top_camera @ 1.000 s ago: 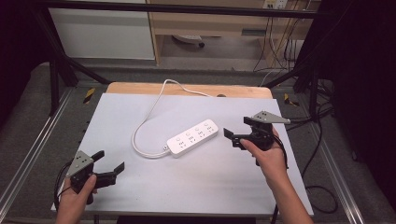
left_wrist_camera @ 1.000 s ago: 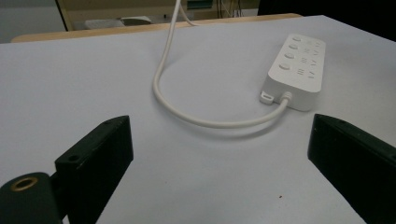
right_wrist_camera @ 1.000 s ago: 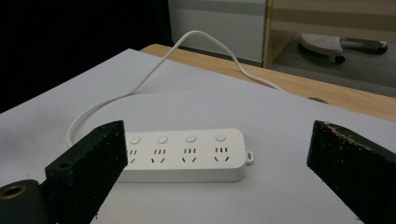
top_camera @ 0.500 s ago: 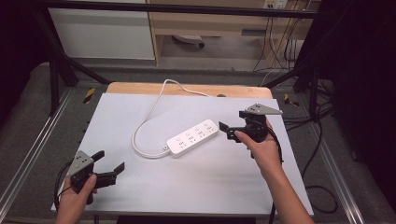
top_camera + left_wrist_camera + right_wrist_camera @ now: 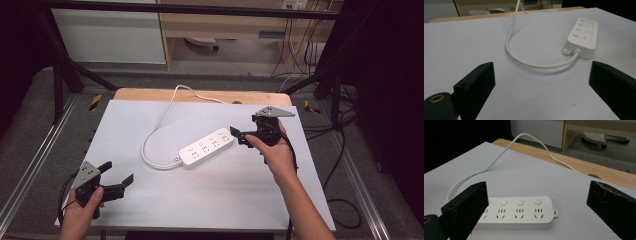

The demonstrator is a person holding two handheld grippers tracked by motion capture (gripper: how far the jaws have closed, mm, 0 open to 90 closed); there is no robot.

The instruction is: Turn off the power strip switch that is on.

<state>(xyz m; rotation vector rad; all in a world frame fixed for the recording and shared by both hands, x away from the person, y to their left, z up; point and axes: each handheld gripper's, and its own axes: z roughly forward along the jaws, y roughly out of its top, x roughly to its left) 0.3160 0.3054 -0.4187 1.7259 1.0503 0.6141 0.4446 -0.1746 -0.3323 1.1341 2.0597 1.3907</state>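
Right claw (image 5: 239,136) gaping wide, hovering just beside power strip (image 5: 206,147) end | left claw (image 5: 116,176) gaping, holding nothing, resting low near desk (image 5: 210,200) front corner

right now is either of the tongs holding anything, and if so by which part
Nothing is held. The right tongs stand open just off the end of the power strip, not touching it. The left tongs are open over bare table, away from its cord.
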